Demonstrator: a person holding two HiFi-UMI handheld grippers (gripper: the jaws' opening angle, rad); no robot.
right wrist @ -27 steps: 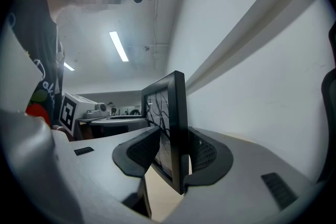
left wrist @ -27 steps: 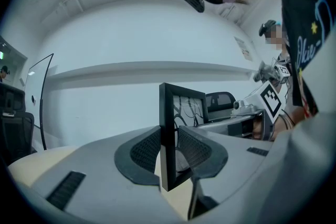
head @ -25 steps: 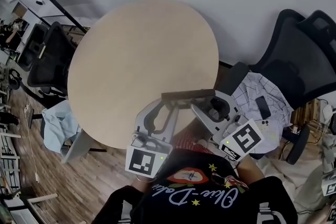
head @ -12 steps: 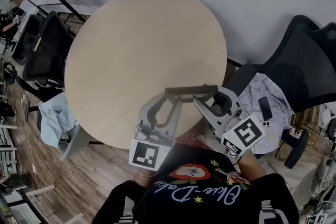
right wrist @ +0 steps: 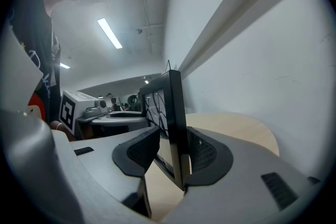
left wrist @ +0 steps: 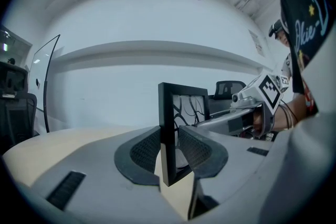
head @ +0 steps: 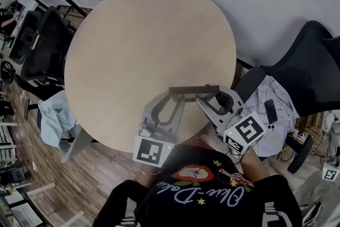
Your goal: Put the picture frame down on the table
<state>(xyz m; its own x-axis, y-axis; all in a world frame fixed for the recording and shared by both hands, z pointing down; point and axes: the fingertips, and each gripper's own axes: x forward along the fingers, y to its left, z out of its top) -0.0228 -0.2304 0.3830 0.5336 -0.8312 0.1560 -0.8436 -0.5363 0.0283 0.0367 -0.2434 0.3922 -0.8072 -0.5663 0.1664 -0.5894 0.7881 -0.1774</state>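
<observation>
Fingers [left wrist: 144, 152] of the left gripper [head: 174, 97] were clenched on one side bar of the picture frame [head: 194, 89]. The right gripper [head: 207, 97] had its fingers [right wrist: 205, 155] pinched on the opposite bar, so the black frame hung upright between the two. From where I stood it sat over the round counter [head: 149, 34], at about five o'clock on the top and near the rim. Whether its lower edge touched the wood I could not tell. A dark office chair [head: 313, 77] stood off at three o'clock, and another chair [head: 45, 50] at nine.

To my eye the setting-down was not yet done. Doing it well looked to call for both grippers sinking together at one pace, so that the frame kept level and neither grip twisted the bars. I would carry it a little toward twelve o'clock first, away from the rim. Then I would land the lower edge and ease both pairs of fingers apart at once, so it neither tipped nor slid off.
</observation>
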